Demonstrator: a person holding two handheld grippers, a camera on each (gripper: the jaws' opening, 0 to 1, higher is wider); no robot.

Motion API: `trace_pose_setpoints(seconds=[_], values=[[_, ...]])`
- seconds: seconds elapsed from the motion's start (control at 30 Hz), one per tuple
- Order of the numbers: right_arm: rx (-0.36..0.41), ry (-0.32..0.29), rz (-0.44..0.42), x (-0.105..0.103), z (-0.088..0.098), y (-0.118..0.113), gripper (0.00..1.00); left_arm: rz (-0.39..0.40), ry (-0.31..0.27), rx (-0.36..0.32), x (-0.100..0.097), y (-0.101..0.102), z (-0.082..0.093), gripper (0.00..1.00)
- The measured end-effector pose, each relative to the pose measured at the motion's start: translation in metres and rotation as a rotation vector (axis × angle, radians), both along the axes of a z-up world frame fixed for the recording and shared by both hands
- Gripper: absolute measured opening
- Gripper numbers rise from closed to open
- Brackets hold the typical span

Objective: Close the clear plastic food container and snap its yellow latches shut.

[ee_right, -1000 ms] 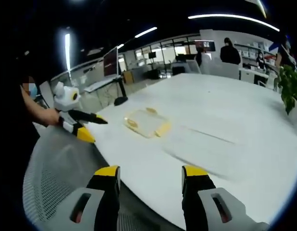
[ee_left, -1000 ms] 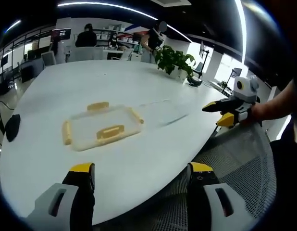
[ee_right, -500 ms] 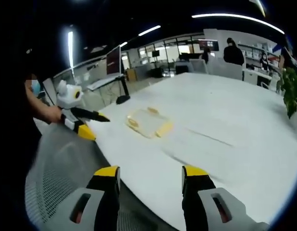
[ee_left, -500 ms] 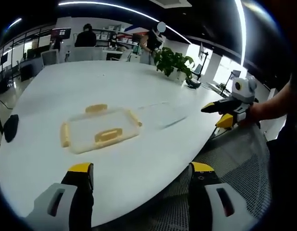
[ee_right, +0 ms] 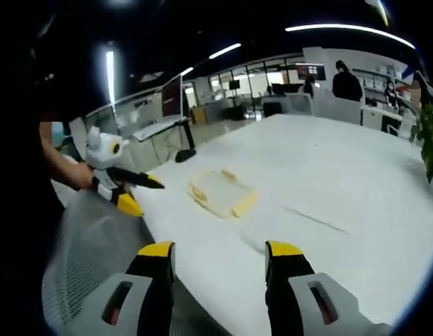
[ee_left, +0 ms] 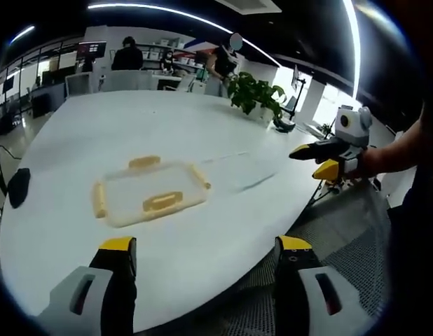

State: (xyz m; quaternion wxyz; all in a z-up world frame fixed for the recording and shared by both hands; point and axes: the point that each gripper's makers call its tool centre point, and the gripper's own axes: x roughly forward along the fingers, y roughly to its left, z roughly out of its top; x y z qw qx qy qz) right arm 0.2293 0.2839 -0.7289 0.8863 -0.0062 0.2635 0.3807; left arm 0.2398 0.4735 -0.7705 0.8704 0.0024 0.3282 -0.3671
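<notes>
You are holding your left gripper (ee_left: 202,255) wide and empty above the table's (ee_left: 97,126) near edge. The clear container (ee_left: 148,193) (yellow latches (ee_left: 162,202) splayed outward) is lying inboard of that edge, untouched. Your right gripper (ee_right: 220,260) is hovering off the table's rounded corner, also spread wide, holding nothing.

A wide white table (ee_left: 132,126) spans the left gripper view. A potted plant (ee_left: 255,91) stands upper centre, a black round object (ee_left: 17,187) sits at the left edge, and a mesh chair (ee_left: 342,231) occupies lower right.
</notes>
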Motion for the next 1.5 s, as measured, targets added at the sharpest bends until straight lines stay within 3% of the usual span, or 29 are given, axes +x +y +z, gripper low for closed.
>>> trace_pose_setpoints(seconds=[0.3, 1.07, 1.5], values=[[0.020, -0.008, 0.016, 0.002, 0.004, 0.013, 0.49, -0.029, -0.016, 0.019, 0.002, 0.000, 0.001, 0.80], [0.048, -0.033, 0.054, 0.022, 0.012, 0.045, 0.48, -0.029, -0.011, -0.006, 0.020, 0.005, 0.001, 0.77], [0.045, -0.032, 0.063, 0.032, 0.012, 0.056, 0.48, -0.030, -0.005, 0.005, 0.031, 0.016, -0.003, 0.76]])
